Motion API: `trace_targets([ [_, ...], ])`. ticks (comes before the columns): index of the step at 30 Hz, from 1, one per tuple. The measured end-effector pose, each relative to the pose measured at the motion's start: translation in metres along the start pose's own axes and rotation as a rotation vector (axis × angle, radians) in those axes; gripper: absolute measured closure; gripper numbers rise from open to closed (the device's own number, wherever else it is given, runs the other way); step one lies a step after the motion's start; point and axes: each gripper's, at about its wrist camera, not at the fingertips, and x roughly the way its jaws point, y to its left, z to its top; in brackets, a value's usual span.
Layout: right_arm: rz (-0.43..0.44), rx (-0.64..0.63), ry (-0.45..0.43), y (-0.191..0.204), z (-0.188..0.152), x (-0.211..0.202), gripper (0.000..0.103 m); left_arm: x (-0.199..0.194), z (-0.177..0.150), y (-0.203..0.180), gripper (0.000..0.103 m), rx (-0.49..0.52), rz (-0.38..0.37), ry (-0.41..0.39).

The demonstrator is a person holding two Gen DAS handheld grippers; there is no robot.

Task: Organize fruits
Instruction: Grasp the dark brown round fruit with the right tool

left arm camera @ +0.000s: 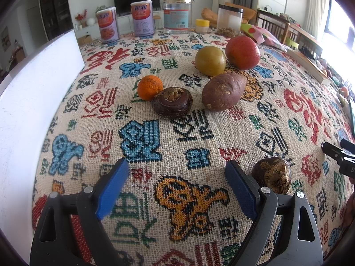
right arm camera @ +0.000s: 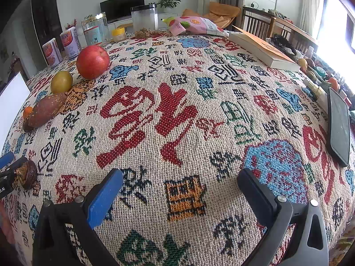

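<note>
In the left wrist view a red apple (left arm camera: 243, 52), a yellow-green fruit (left arm camera: 210, 60), a sweet potato (left arm camera: 223, 91), a small orange (left arm camera: 149, 87) and a dark water chestnut (left arm camera: 172, 102) lie grouped on the patterned tablecloth (left arm camera: 177, 141). A second water chestnut (left arm camera: 272, 175) lies just outside the right finger of my left gripper (left arm camera: 177, 173), which is open and empty. My right gripper (right arm camera: 180, 184) is open and empty over bare cloth. The right wrist view shows the apple (right arm camera: 92, 62), the yellow-green fruit (right arm camera: 61, 82), the sweet potato (right arm camera: 45, 109) and the near chestnut (right arm camera: 27, 175) at far left.
A white board (left arm camera: 33, 102) stands along the table's left edge. Two cans (left arm camera: 107, 25), a glass jar (left arm camera: 176, 14), a plastic jar (left arm camera: 229, 17) and a snack bag (right arm camera: 197, 25) line the far edge. A book (right arm camera: 264, 51) and a phone (right arm camera: 339, 126) lie at right.
</note>
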Motion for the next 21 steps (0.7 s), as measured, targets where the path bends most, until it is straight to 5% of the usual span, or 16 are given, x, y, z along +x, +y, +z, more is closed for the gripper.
trace_targets([
  [14, 0.017, 0.002, -0.020, 0.000, -0.001, -0.004, 0.001, -0.005, -0.001, 0.007, 0.012, 0.015, -0.017, 0.019],
  [17, 0.157, -0.081, -0.163, 0.013, -0.011, -0.034, 0.001, -0.010, -0.006, 0.028, 0.012, -0.014, 0.027, 0.022],
  [19, 0.351, -0.157, -0.148, 0.038, -0.016, -0.046, 0.003, -0.010, -0.009, 0.046, 0.012, -0.060, 0.051, 0.027],
  [21, 0.455, -0.267, -0.147, 0.077, -0.021, -0.058, 0.005, -0.012, -0.012, 0.061, 0.012, -0.117, 0.021, 0.007],
])
